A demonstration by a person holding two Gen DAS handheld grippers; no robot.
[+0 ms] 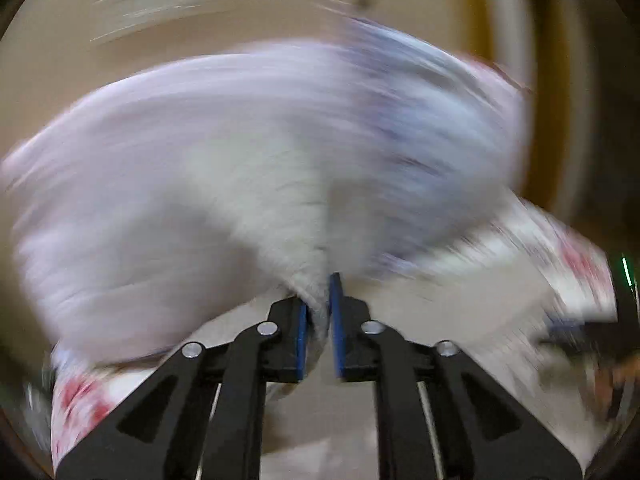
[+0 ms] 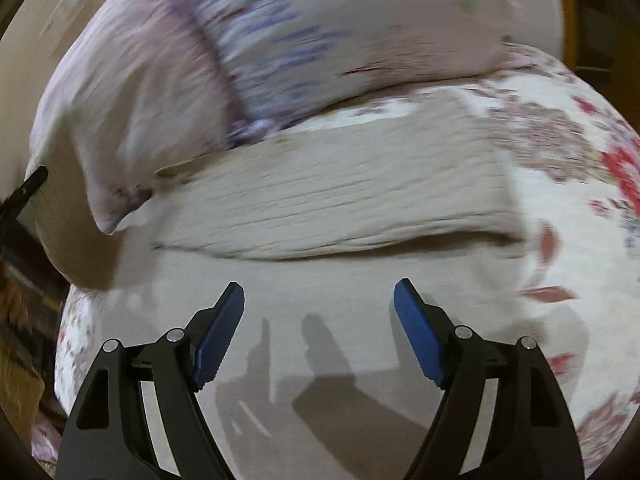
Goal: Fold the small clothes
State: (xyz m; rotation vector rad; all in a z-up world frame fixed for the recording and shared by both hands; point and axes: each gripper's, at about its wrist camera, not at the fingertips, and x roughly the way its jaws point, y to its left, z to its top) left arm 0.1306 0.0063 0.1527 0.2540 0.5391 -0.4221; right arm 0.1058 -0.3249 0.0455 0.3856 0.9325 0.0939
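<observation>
My left gripper (image 1: pixel 322 312) is shut on a pinch of whitish cloth (image 1: pixel 288 208); the fabric bunches between the blue pads and fans out ahead, heavily motion-blurred. My right gripper (image 2: pixel 320 336) is open and empty, hovering over the bed cover. In the right wrist view a cream crinkled small garment (image 2: pixel 340 196) lies flat just ahead of the fingers, folded edge toward me. Which cloth the left gripper holds I cannot tell for sure because of blur.
A lilac pillow (image 2: pixel 132 92) with a blue-patterned panel lies beyond the garment. The floral bed cover (image 2: pixel 580 208) spreads to the right. A beige wall (image 1: pixel 200 4) is behind. The bed's left edge drops to a dark floor (image 2: pixel 20 288).
</observation>
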